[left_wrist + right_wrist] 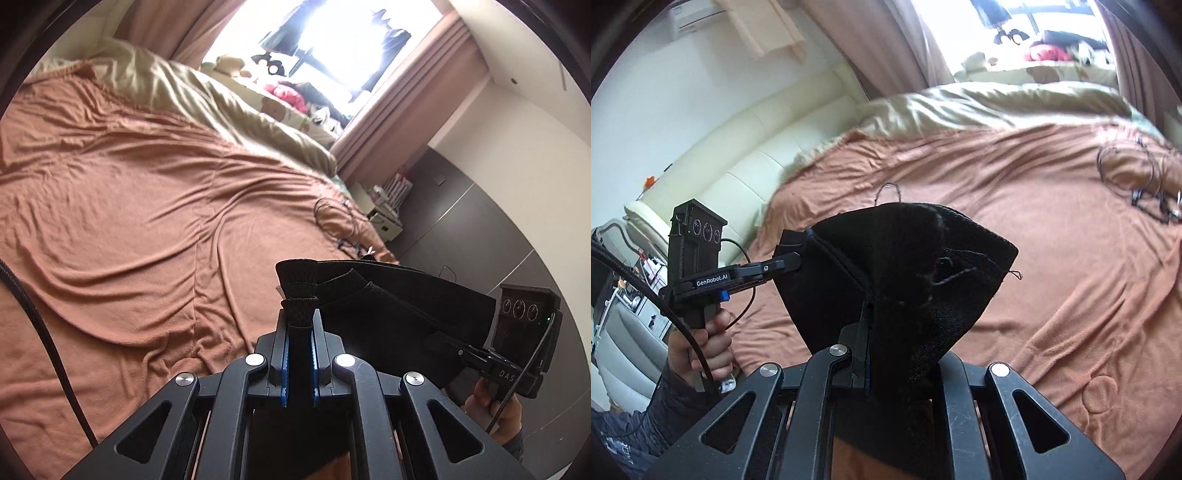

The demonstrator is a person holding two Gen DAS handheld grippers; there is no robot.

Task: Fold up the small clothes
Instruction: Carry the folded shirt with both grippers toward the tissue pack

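Observation:
A small black garment (391, 306) hangs in the air above the bed, stretched between both grippers. My left gripper (300, 319) is shut on a bunched strip of its edge, which sticks out past the blue pads. To the right, my right gripper (441, 338) pinches the garment's other end, with a hand under it. In the right wrist view the black garment (923, 258) drapes over my right gripper (873, 314), shut on the cloth and mostly hidden by it. My left gripper (794, 263) grips the cloth's left corner, held by a hand (705, 347).
A rumpled orange-brown blanket (129, 206) covers the bed below, with a beige duvet (207, 96) at its far end. A coiled cable (1126, 166) and glasses (1156, 205) lie on the blanket. A cream sofa (746, 147), curtains and a bright window lie beyond.

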